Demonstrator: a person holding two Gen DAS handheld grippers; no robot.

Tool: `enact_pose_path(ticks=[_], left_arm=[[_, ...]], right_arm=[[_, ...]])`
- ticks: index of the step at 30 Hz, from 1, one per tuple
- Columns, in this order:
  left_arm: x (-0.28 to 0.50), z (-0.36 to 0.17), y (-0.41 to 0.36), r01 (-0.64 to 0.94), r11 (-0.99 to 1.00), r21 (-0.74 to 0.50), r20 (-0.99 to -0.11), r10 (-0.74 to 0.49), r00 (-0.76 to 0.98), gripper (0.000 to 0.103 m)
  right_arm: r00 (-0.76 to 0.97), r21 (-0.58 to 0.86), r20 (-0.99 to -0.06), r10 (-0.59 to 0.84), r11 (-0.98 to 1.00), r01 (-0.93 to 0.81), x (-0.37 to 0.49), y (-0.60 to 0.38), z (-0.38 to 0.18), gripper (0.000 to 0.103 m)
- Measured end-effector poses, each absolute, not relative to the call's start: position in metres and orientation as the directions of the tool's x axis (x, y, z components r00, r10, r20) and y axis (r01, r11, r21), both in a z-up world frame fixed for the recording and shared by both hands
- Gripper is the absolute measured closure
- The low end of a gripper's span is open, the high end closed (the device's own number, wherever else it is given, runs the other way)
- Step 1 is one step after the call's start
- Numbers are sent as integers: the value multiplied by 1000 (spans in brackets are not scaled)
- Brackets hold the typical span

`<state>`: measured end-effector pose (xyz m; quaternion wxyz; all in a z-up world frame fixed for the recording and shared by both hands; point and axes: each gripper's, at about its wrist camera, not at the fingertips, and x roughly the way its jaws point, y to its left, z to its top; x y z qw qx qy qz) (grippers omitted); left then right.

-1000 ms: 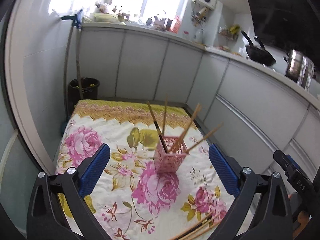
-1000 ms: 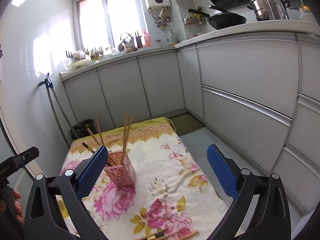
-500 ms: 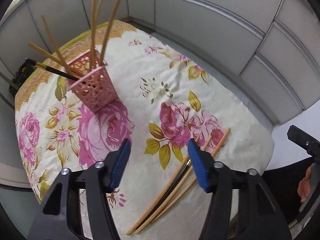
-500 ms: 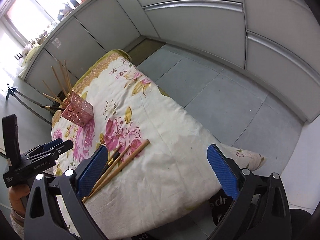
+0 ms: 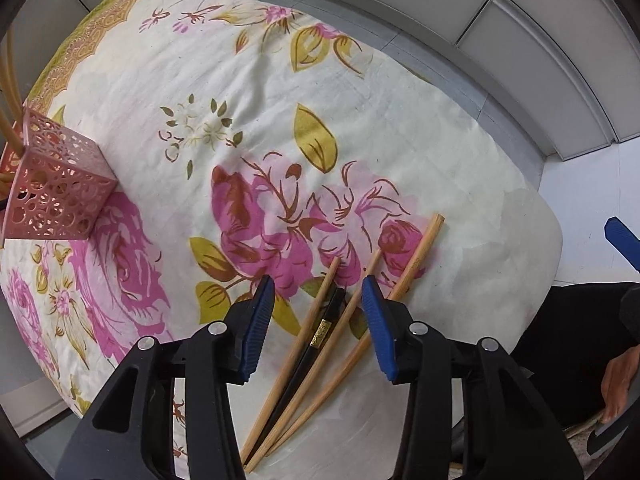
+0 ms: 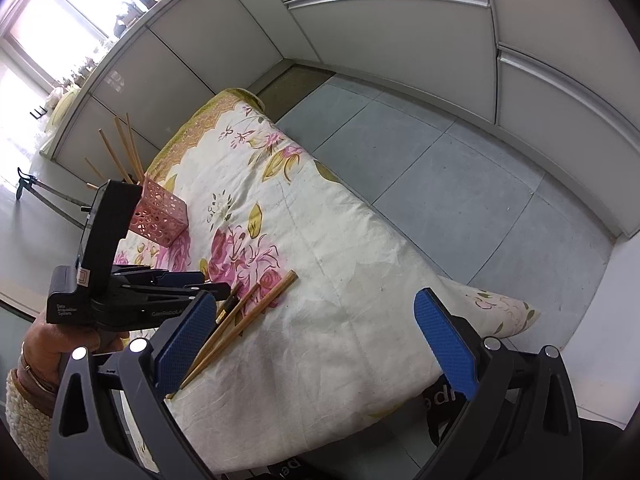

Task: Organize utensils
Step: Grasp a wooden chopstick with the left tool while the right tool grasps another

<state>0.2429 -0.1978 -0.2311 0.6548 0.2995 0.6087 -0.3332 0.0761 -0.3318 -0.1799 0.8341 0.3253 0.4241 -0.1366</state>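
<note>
A kitchen floor scene: the left tool [image 5: 318,322] points straight down over a loose bundle of chopsticks lying at the near edge of a flower-printed tabletop [image 5: 248,80]. Its blue pads [image 5: 256,326] have just been closing to a narrow gap; they straddle a black chopstick [image 5: 320,336] and two of the three wooden chopsticks [image 5: 292,356] beside it, with no pad visibly pressing on any. The third wooden stick, the thickest, lies just right of the right pad. At the far left of the cloth stands a pink perforated utensil holder [image 5: 56,196], upright, with more wooden chopsticks [image 6: 120,152] leaning out of it. The right tool [image 6: 326,332] hangs wide and empty over the cloth's near right part, well apart from the bundle. A person's hand [image 6: 52,344] grips the left tool's handle.
</note>
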Motion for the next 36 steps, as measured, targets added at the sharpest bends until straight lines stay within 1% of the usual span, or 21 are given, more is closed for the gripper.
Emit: enact_pose_path(ticks=[3, 4, 5, 6, 9, 10, 14, 15, 20, 23, 24, 25, 27, 30, 32, 35, 36], left_arm=[[246, -240, -200, 794, 607, -22, -997, -68, 25, 68], [247, -243, -202, 791, 611, -27, -997, -69, 19, 73], [249, -246, -202, 789, 613, -30, -998, -67, 14, 76], [250, -250, -203, 787, 616, -28, -998, -62, 13, 82], [249, -256, -204, 787, 616, -30, -998, -65, 12, 88], [245, -258, -203, 787, 616, -23, -998, -64, 21, 94], [247, -256, -183, 773, 634, 20, -994, -72, 84, 96], [250, -253, -173, 759, 651, 11, -991, -92, 93, 97], [260, -212, -111, 662, 744, -92, -949, -268, 169, 97], [251, -179, -70, 620, 773, -137, -899, -359, 250, 98], [246, -167, -59, 607, 780, -148, -880, -385, 280, 98], [242, -156, -48, 597, 788, -154, -861, -403, 311, 98], [237, -136, -32, 588, 789, -178, -824, -446, 349, 98], [235, -120, -26, 587, 788, -186, -782, -481, 397, 98], [230, -109, -25, 595, 779, -200, -759, -507, 408, 98], [228, -100, -16, 600, 771, -214, -738, -530, 418, 98], [228, -97, -13, 598, 773, -213, -733, -531, 425, 98]], right_arm=[[598, 435, -799, 57, 743, 509, 75, -336, -182, 7], [597, 437, -800, 58, 739, 513, 75, -337, -183, 7], [597, 438, -800, 58, 736, 516, 75, -338, -183, 7], [597, 438, -800, 56, 734, 518, 74, -339, -183, 7], [593, 433, -804, 53, 735, 522, 75, -339, -184, 7], [590, 431, -806, 54, 736, 522, 75, -339, -184, 7], [571, 411, -819, 53, 749, 519, 82, -333, -187, 7], [559, 392, -828, 45, 761, 518, 86, -329, -188, 7], [455, 303, -890, 41, 798, 520, 120, -310, -201, 7], [371, 283, -926, 71, 781, 556, 139, -306, -216, 15], [341, 285, -935, 92, 768, 573, 147, -305, -222, 21], [303, 276, -947, 107, 756, 594, 154, -304, -228, 31], [234, 272, -959, 157, 733, 624, 168, -299, -240, 43], [142, 222, -975, 171, 714, 664, 186, -289, -251, 48], [110, 194, -980, 165, 696, 691, 194, -283, -256, 47], [81, 135, -991, 111, 682, 719, 206, -274, -256, 48], [72, 109, -994, 82, 679, 726, 209, -271, -256, 51]])
